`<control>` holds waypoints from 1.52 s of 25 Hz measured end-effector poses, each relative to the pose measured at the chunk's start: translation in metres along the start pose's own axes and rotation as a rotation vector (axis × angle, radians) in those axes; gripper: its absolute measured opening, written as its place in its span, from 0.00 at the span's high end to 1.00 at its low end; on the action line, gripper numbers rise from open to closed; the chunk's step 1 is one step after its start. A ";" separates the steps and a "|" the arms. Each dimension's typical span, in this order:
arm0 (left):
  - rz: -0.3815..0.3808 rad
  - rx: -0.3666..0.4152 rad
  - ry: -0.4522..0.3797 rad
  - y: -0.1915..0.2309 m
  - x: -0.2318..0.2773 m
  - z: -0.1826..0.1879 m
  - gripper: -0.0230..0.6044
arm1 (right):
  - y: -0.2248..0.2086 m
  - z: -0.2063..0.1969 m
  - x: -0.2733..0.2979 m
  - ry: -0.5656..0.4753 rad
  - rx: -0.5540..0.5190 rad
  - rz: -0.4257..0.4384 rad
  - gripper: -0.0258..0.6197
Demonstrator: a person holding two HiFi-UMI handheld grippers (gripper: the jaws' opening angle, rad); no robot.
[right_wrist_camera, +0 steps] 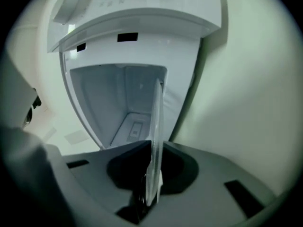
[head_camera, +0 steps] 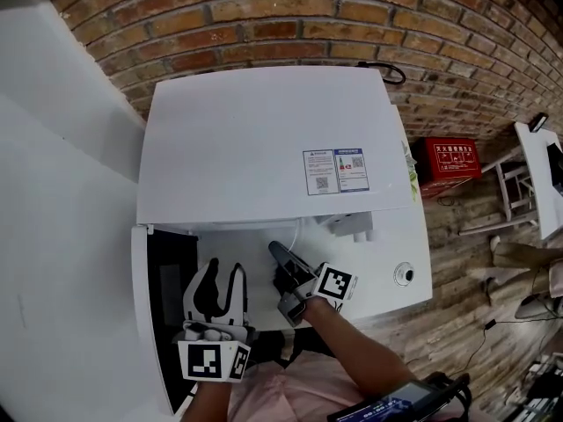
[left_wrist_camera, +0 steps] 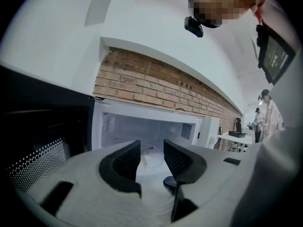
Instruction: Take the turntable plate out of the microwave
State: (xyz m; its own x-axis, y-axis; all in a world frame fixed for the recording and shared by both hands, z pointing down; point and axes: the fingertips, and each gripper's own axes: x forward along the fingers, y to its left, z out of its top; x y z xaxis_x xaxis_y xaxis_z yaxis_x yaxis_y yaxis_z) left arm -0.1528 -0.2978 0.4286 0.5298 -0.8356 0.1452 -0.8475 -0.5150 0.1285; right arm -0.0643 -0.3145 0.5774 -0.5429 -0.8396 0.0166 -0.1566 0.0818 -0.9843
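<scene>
The white microwave [head_camera: 264,148] stands against the brick wall with its door [head_camera: 163,306] swung open to the left. My right gripper [head_camera: 283,262] reaches into the cavity's mouth. In the right gripper view the clear glass turntable plate [right_wrist_camera: 156,126] shows edge-on, and the right gripper [right_wrist_camera: 152,174] is shut on its rim. My left gripper [head_camera: 222,275] waits in front of the opening beside the door, open and empty. In the left gripper view the left gripper [left_wrist_camera: 152,155] frames the cavity floor, where the pale plate [left_wrist_camera: 150,174] lies.
A brick wall [head_camera: 264,16] runs behind the microwave. A white wall or counter [head_camera: 53,236] fills the left. To the right are a red box [head_camera: 453,158], a white stand [head_camera: 515,192] and wooden floor. A small round object [head_camera: 404,274] sits on the white ledge at the right.
</scene>
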 end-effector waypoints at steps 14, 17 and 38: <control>0.043 -0.002 0.014 0.009 -0.008 -0.008 0.71 | -0.014 0.000 0.010 0.069 0.027 0.000 0.90; 0.061 0.005 0.016 0.005 -0.014 -0.008 0.71 | -0.011 0.000 0.007 0.080 0.063 0.000 0.91; 0.000 -0.147 -0.019 -0.031 -0.126 -0.031 0.51 | 0.096 -0.029 -0.132 -0.041 0.116 0.182 0.91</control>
State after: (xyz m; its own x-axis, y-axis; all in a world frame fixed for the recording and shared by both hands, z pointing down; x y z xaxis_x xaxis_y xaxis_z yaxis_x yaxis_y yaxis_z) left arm -0.1920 -0.1706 0.4364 0.5274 -0.8401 0.1266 -0.8330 -0.4821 0.2714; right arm -0.0312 -0.1801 0.4856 -0.5188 -0.8382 -0.1681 0.0381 0.1738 -0.9841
